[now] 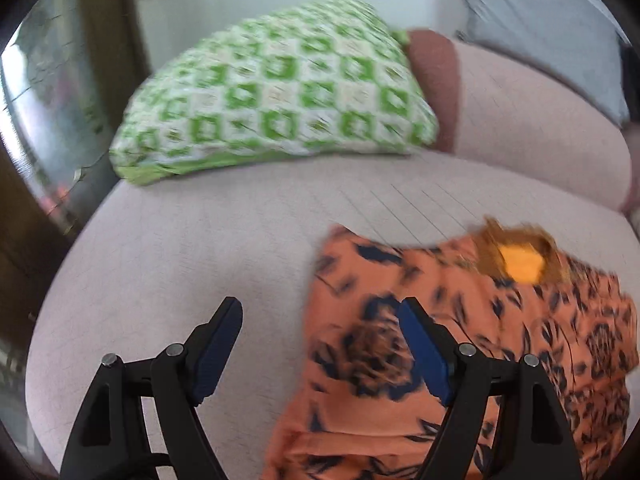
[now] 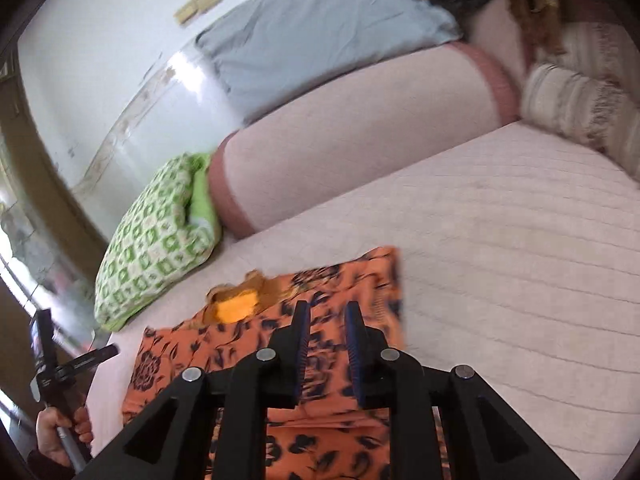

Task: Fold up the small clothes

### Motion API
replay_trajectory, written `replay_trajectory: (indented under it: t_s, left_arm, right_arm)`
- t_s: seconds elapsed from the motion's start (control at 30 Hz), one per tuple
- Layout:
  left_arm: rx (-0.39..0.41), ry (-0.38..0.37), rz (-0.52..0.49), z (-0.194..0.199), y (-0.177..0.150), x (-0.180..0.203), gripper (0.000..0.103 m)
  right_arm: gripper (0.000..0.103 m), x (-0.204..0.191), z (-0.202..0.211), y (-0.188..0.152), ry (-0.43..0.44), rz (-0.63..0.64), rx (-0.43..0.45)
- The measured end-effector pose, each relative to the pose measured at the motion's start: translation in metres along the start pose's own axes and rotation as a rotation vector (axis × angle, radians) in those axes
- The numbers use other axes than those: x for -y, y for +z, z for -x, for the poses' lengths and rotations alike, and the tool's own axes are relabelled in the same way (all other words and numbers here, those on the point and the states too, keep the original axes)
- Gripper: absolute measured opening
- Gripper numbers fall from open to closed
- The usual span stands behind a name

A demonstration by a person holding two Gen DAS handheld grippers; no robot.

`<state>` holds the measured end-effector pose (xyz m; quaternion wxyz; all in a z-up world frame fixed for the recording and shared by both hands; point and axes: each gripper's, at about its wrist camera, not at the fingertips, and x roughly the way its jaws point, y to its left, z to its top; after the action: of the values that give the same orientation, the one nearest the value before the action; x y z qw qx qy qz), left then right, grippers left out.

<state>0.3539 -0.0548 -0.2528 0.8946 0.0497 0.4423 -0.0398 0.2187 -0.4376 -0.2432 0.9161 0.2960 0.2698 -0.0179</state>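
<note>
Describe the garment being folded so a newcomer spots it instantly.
Start at the pale pink quilted bed, with a long pink bolster along its back. In front of the green-and-white checked pillow lies the garment, flat on the bed. It is the only orange piece, printed with dark navy flowers, and shows a yellow lining at the neckline.

Orange floral garment (image 2: 280, 332) on pale bed (image 2: 500, 240)

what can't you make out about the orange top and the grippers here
- Orange floral top, left wrist view: motion blur smears the print; its near part is cut off by the bottom edge.
- Same top, right wrist view: the right hand-held gripper covers its middle.
- Left hand-held gripper, right wrist view: small at the edge, opening unreadable.
</note>
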Motion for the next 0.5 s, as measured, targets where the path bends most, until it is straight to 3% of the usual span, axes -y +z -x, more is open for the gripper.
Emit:
replay_trajectory:
  t_s: [0.1, 0.17, 0.27, 0.4, 0.43, 0.5]
  left_arm:
    - [-0.122, -0.007, -0.036, -0.028, -0.011, 0.014, 0.081]
    - [-0.219, 0.019, -0.056, -0.051, -0.020, 0.018, 0.081]
    - [-0.211, -0.021, 0.028, -0.050, -0.016, 0.005, 0.082]
    - [-0.082, 0.022, 0.020, -0.034, -0.001, 0.002, 0.084]
    - [-0.091, 0.045, 0.002, -0.040, -0.001, 0.005, 0.086]
    - [-0.166, 0.062, -0.022, -0.060, -0.006, 0.009, 0.087]
  right_arm:
    - [0.019, -0.001, -0.040, -0.009, 0.001, -0.026, -0.147]
    - [0.019, 0.013, -0.076, -0.025, -0.104, -0.062, -0.306]
    - [0.020, 0.011, -0.075, -0.020, -0.094, -0.063, -0.289]
    - [0.020, -0.012, -0.054, 0.004, -0.045, 0.021, -0.121]
    - [0.020, -0.014, -0.060, 0.009, -0.054, 0.027, -0.116]
    - [0.020, -0.011, -0.087, 0.010, -0.095, 0.018, -0.190]
